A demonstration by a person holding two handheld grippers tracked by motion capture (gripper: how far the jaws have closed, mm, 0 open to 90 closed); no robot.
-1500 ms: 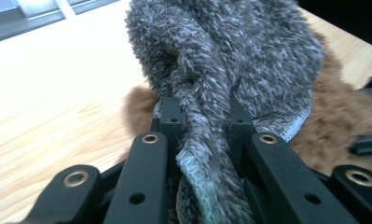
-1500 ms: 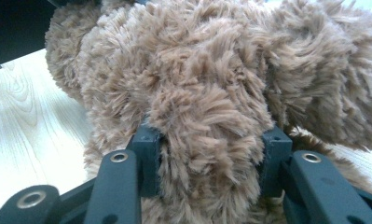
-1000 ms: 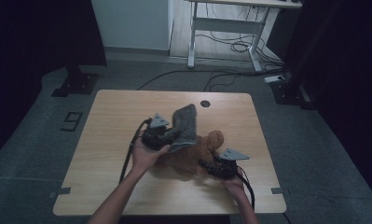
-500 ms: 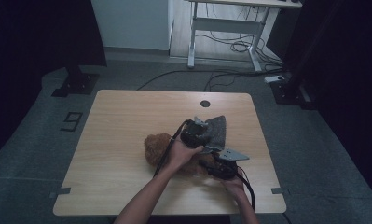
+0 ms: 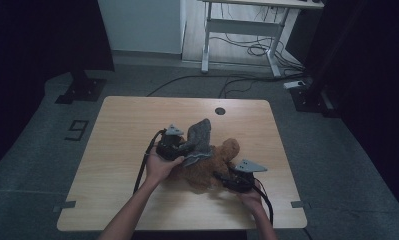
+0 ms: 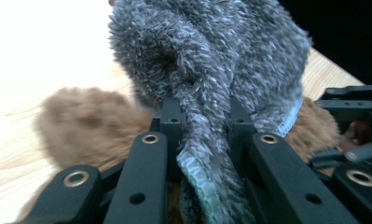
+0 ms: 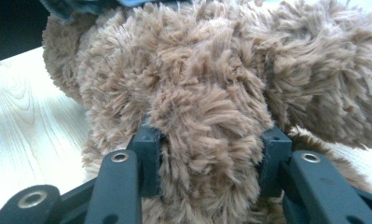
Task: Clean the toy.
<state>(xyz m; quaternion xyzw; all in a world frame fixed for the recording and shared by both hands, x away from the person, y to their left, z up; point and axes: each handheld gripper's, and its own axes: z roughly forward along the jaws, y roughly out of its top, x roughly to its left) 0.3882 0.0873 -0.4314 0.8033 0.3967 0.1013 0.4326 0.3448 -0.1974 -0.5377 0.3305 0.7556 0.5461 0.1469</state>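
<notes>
1. the left gripper (image 5: 183, 148) is clamped tight on a fold of the grey fuzzy cloth (image 5: 199, 140), which rises toward 12 o'clock above the toy;
2. the right gripper (image 5: 223, 178) is partly closed, squeezing a limb of the brown plush toy (image 5: 207, 167);
3. the toy lies on the wooden table (image 5: 122, 130), at 5 o'clock of its centre; the cloth touches its upper side.

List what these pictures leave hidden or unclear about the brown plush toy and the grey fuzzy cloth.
- Brown plush toy: its face and shape, too small in the high view, partly under the grey fuzzy cloth.
- Cloth's lower end: cut off by the left gripper view's bottom edge, pinched in the left gripper.
- Part gripped by the right gripper: fur hides it.
</notes>
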